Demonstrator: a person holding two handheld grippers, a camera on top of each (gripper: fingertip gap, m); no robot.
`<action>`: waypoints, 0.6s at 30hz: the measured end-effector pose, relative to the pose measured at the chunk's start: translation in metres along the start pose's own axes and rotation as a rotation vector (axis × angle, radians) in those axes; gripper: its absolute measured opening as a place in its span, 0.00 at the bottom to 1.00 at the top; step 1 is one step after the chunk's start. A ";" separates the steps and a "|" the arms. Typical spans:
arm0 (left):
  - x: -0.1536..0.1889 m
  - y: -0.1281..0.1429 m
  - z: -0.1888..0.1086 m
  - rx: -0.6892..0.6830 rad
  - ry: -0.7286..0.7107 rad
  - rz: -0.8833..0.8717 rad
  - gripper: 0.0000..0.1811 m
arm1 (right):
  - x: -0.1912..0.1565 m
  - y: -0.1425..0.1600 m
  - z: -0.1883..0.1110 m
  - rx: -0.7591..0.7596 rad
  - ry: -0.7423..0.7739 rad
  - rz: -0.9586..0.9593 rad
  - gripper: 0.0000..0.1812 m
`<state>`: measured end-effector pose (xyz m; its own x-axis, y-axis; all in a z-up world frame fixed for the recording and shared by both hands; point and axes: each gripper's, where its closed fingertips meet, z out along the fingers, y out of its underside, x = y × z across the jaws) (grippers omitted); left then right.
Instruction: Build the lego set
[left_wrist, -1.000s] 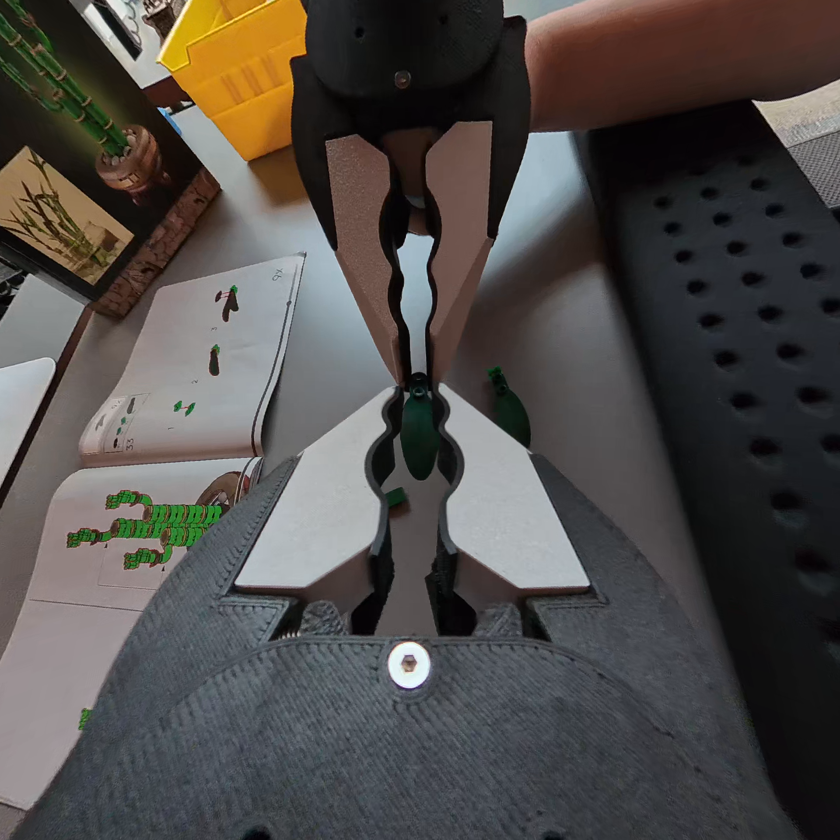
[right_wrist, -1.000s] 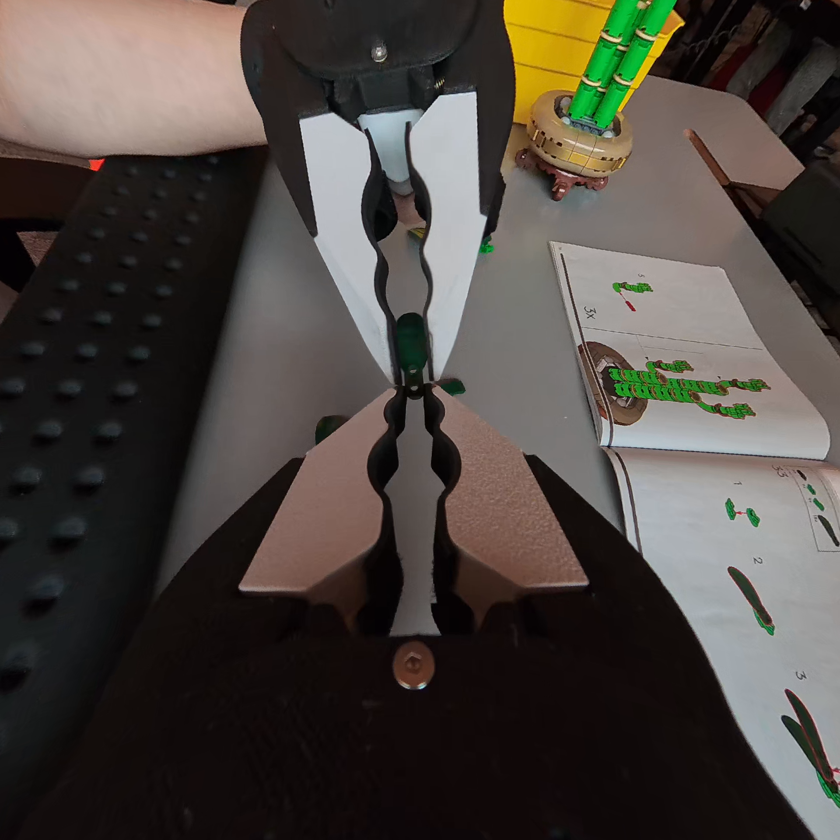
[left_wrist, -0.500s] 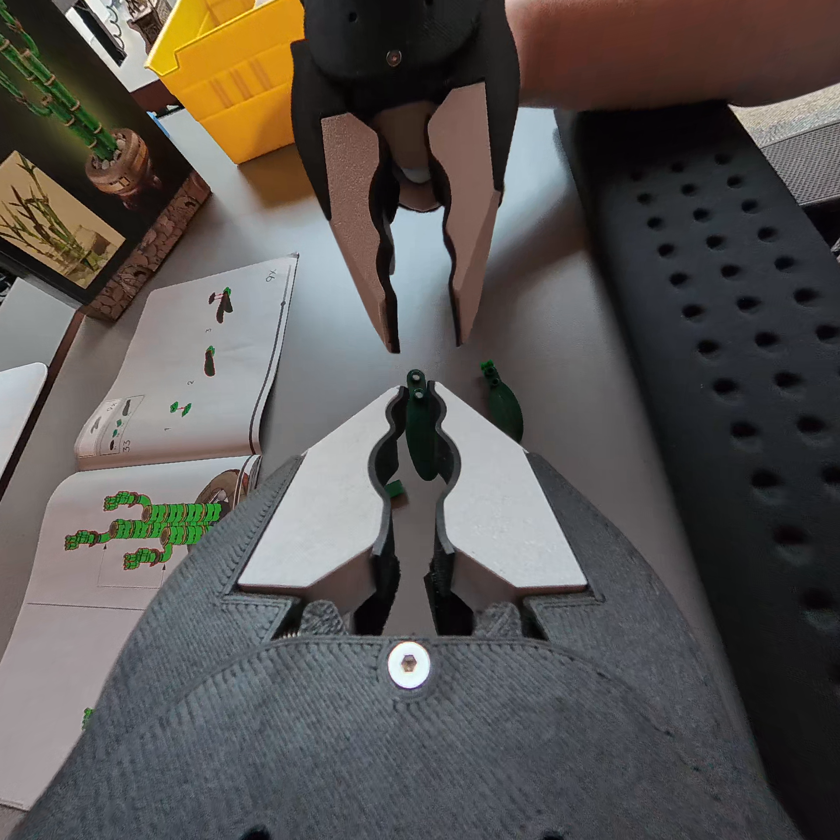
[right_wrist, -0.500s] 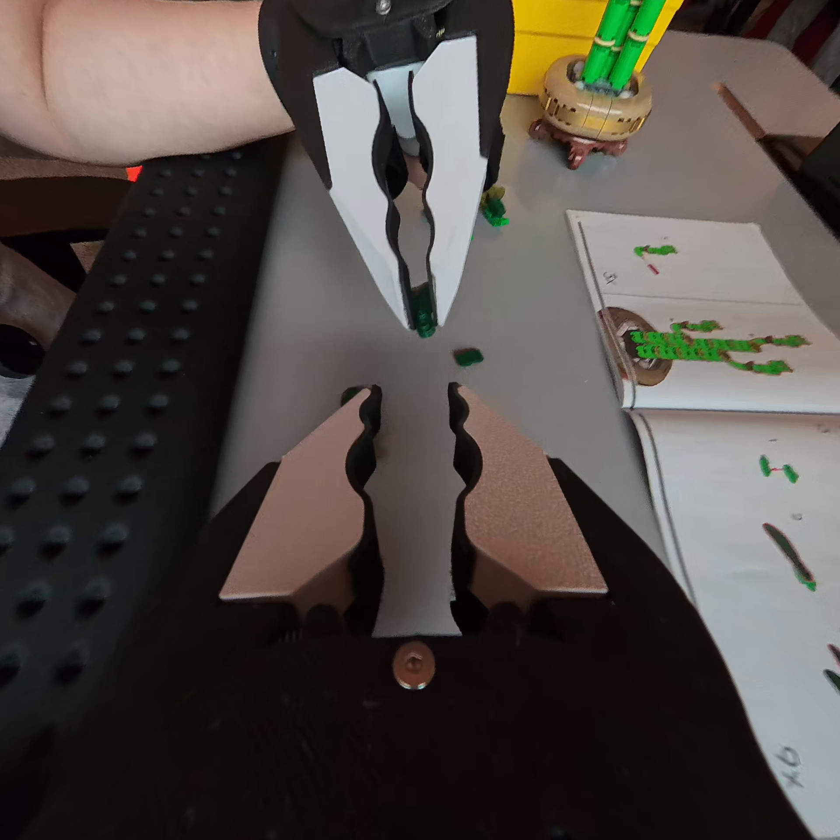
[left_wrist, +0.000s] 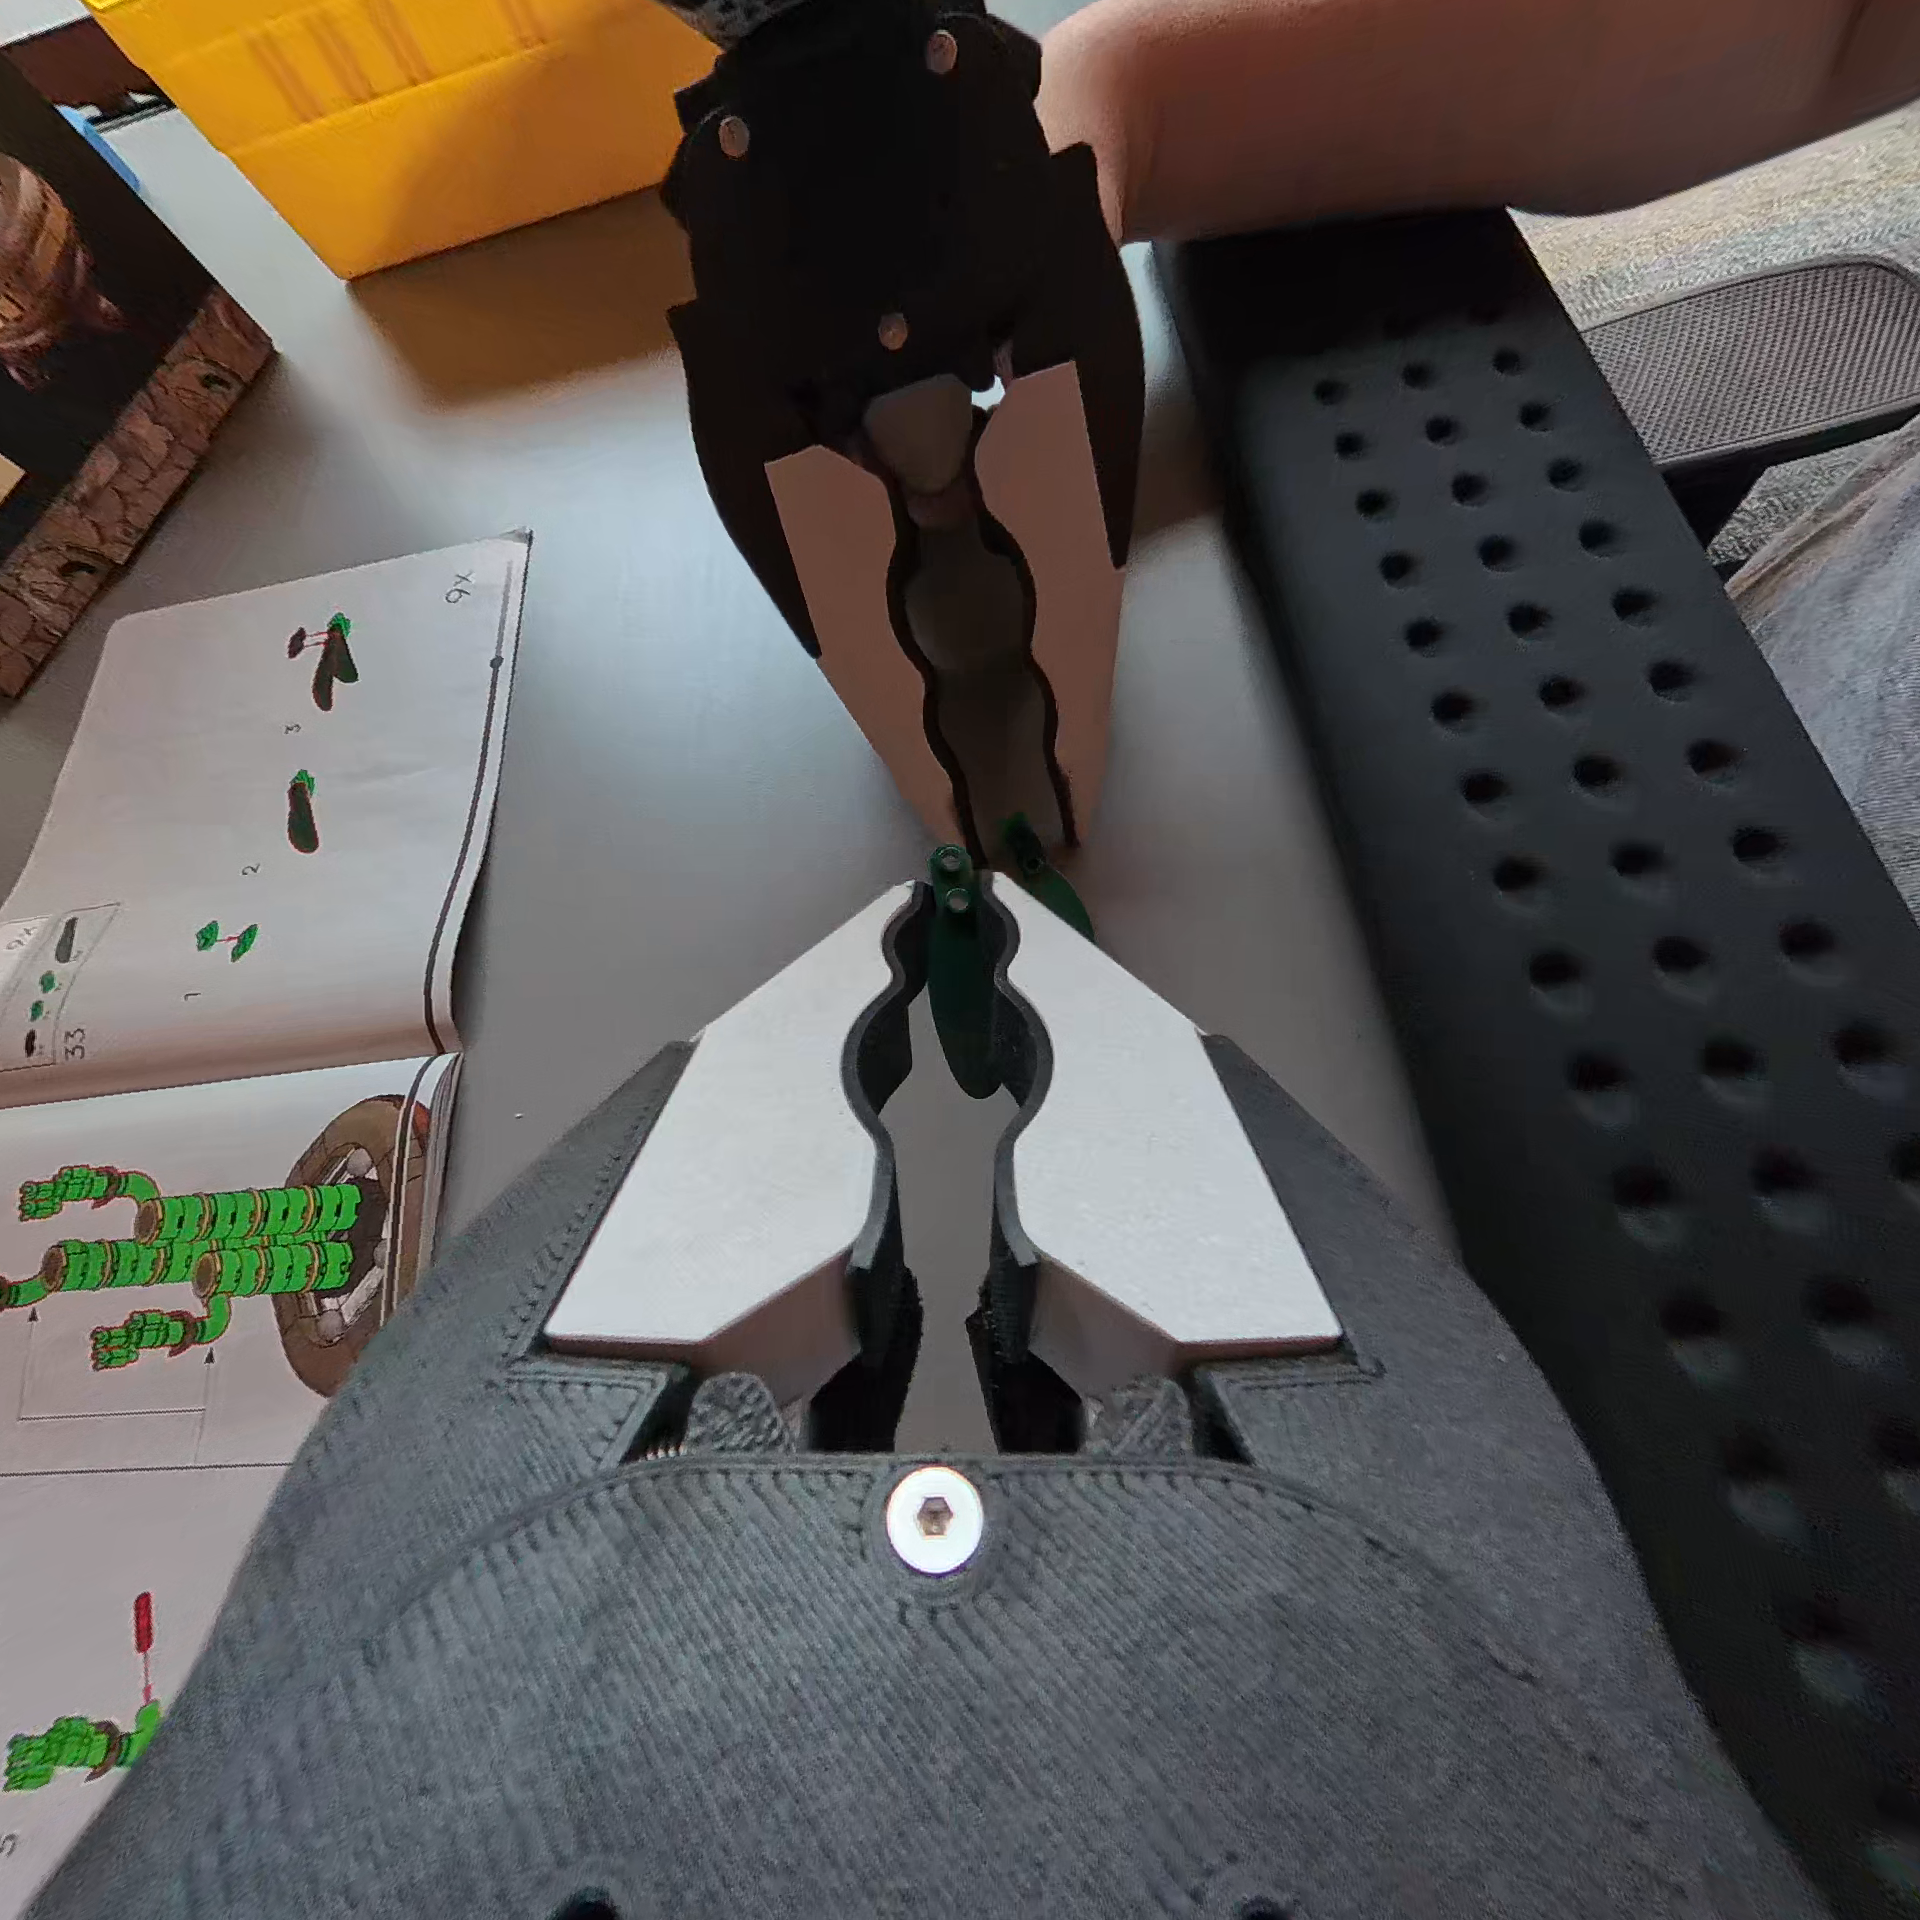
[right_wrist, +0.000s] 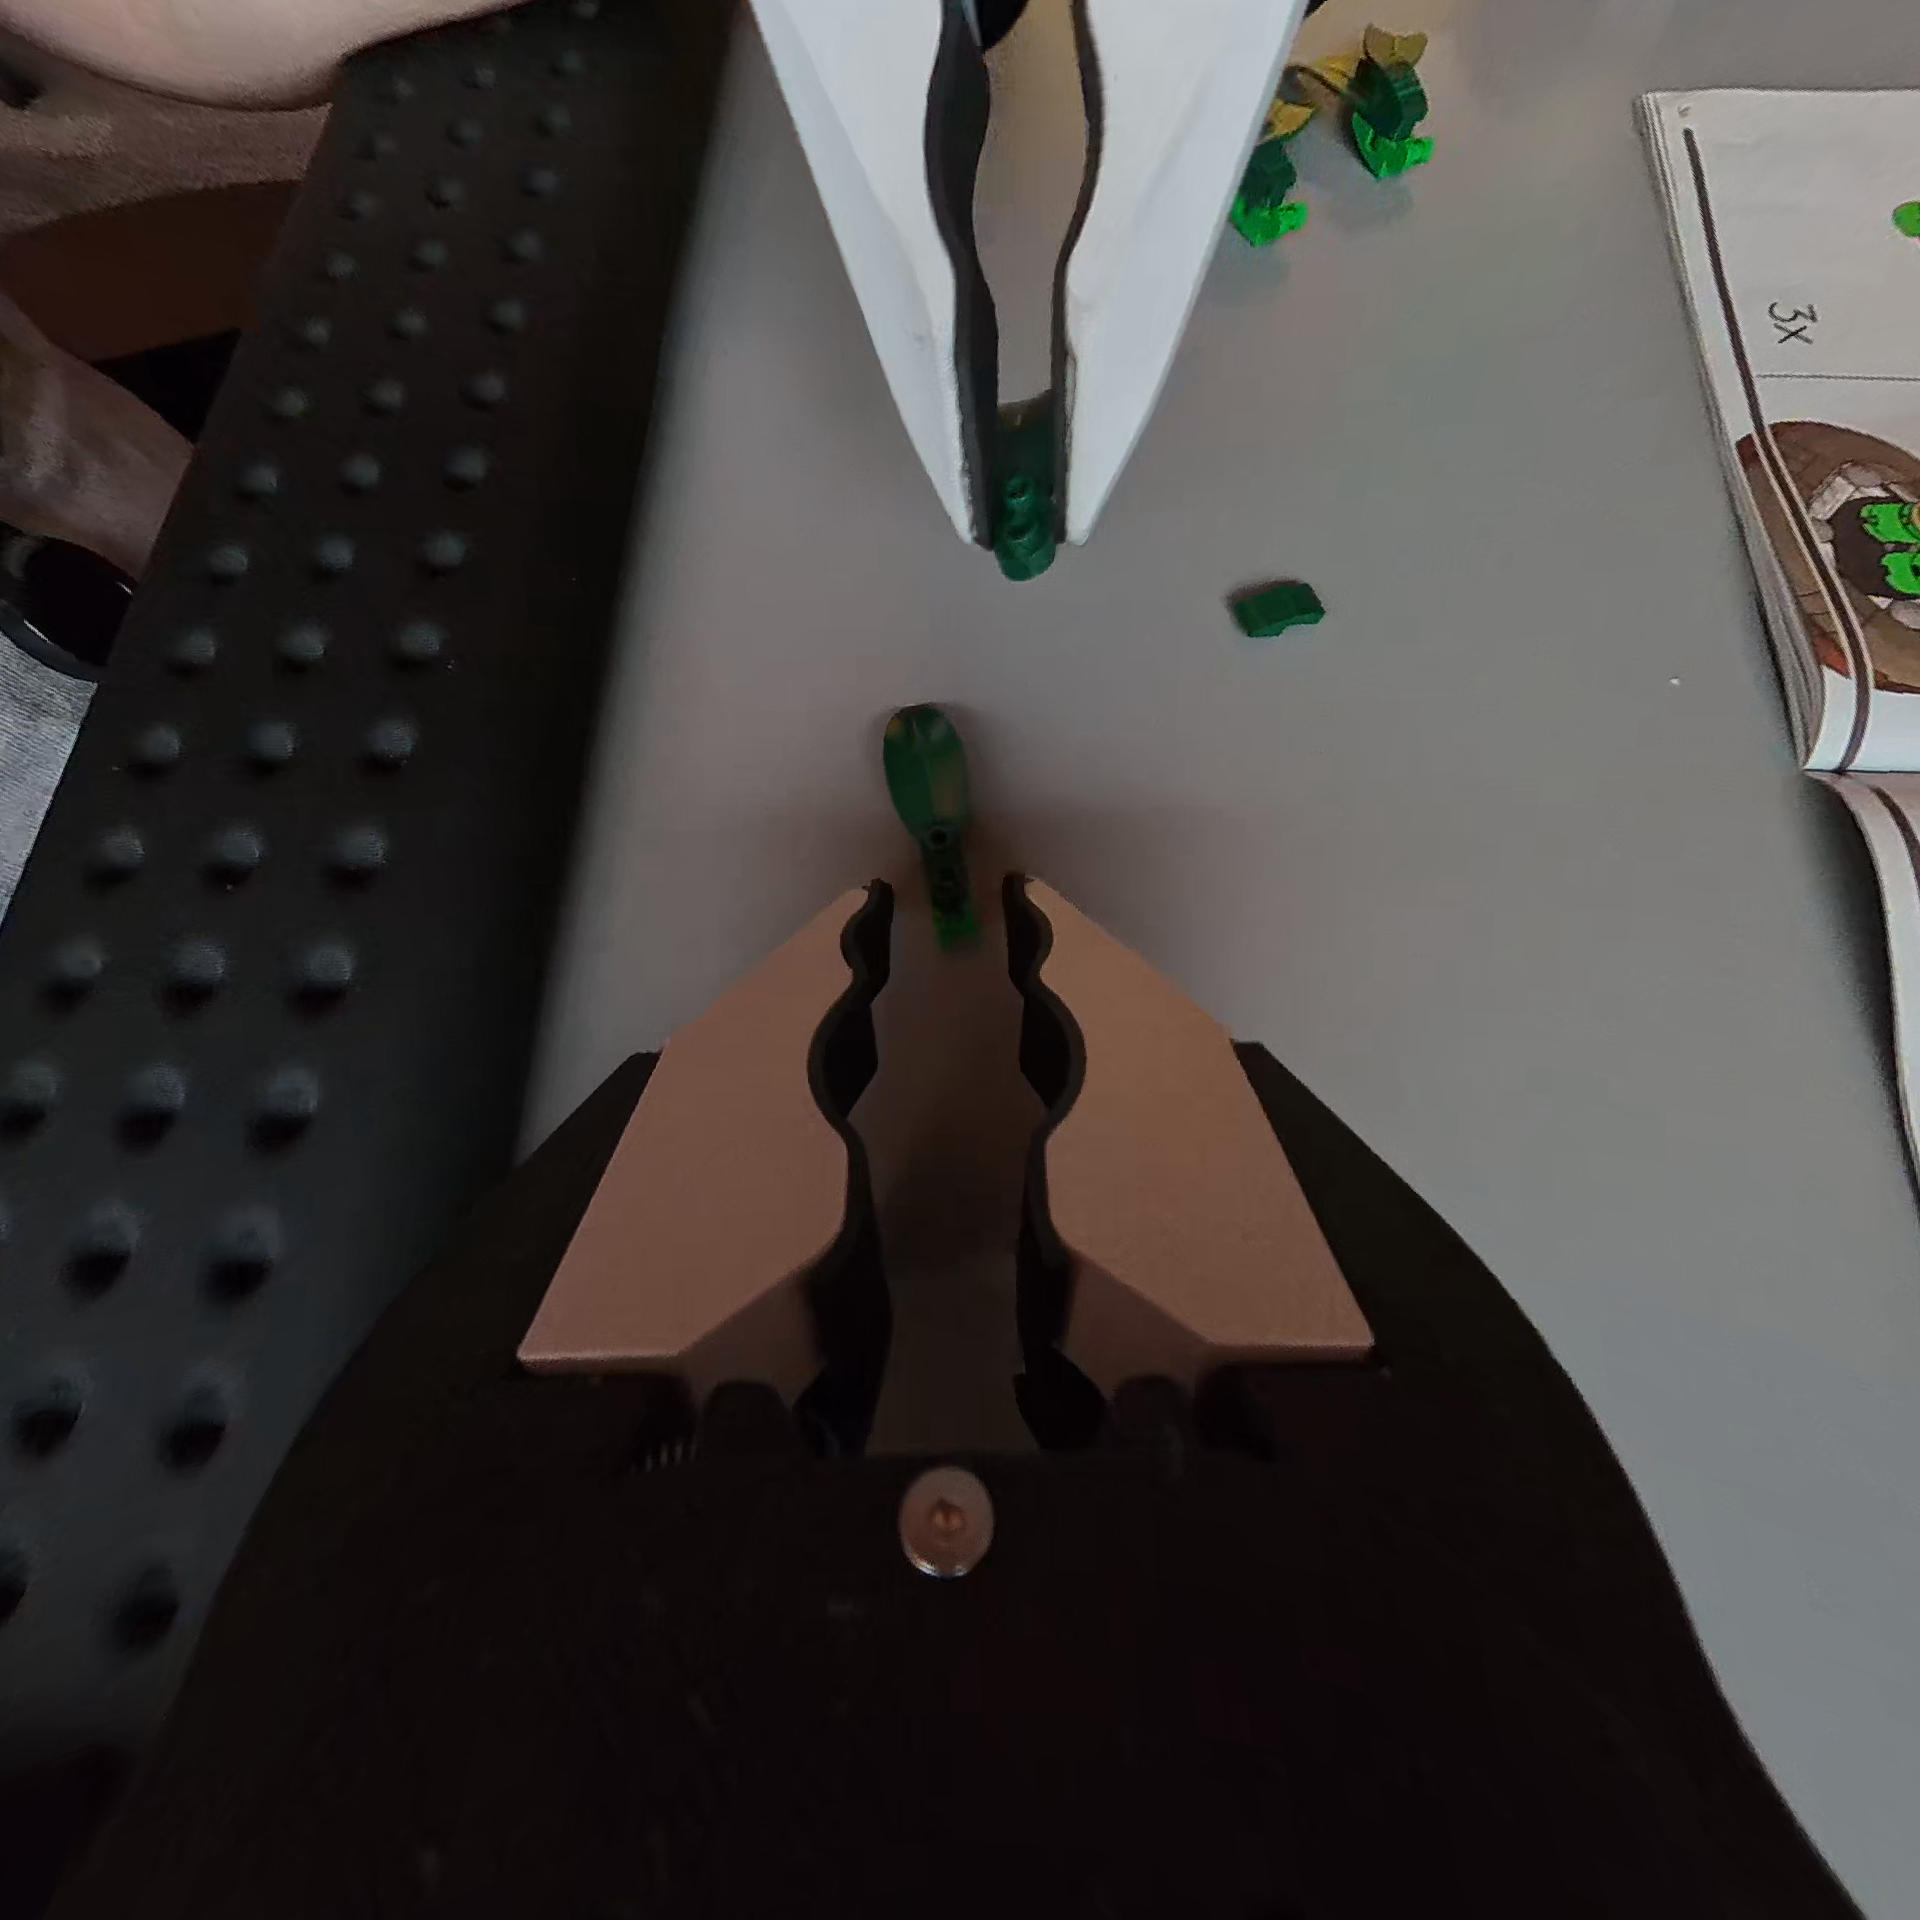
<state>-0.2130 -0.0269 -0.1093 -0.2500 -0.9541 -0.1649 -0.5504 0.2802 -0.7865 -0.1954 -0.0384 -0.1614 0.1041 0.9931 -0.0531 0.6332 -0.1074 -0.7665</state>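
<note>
My left gripper is shut on a dark green leaf piece, stud end pointing forward. It also shows at the top of the right wrist view, the leaf's stud end poking out of its white fingers. My right gripper is open, low over the grey table. A second green leaf lies on the table with its stem end between the brown fingertips, unclamped. In the left wrist view the right gripper stands over that leaf, just beyond my left fingertips.
A small green piece lies right of the grippers. Several green and yellow pieces lie farther back. The open instruction booklet, a yellow bin, the set's box and a black studded mat border the work area. Left tips to right tips: about 6 cm.
My right gripper opened, let go of the leaf held in my left gripper, and came down around the second leaf on the table. My left gripper kept its grip.
</note>
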 end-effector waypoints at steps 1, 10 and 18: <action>0.002 0.001 0.001 -0.009 0.011 -0.003 0.04 | -0.001 -0.001 0.000 0.004 -0.013 0.001 0.07; 0.024 0.006 0.011 -0.076 0.162 -0.078 0.04 | -0.012 -0.023 -0.004 0.097 -0.088 -0.004 0.03; 0.035 0.015 0.017 -0.141 0.234 -0.097 0.04 | -0.016 -0.026 0.006 0.043 -0.043 -0.089 0.03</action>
<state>-0.2167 -0.0584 -0.1369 -0.3585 -0.9315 0.0615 -0.6820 0.2164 -0.6986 -0.2181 -0.0511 -0.1442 0.0157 0.9998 -0.0106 0.6047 -0.0180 -0.7962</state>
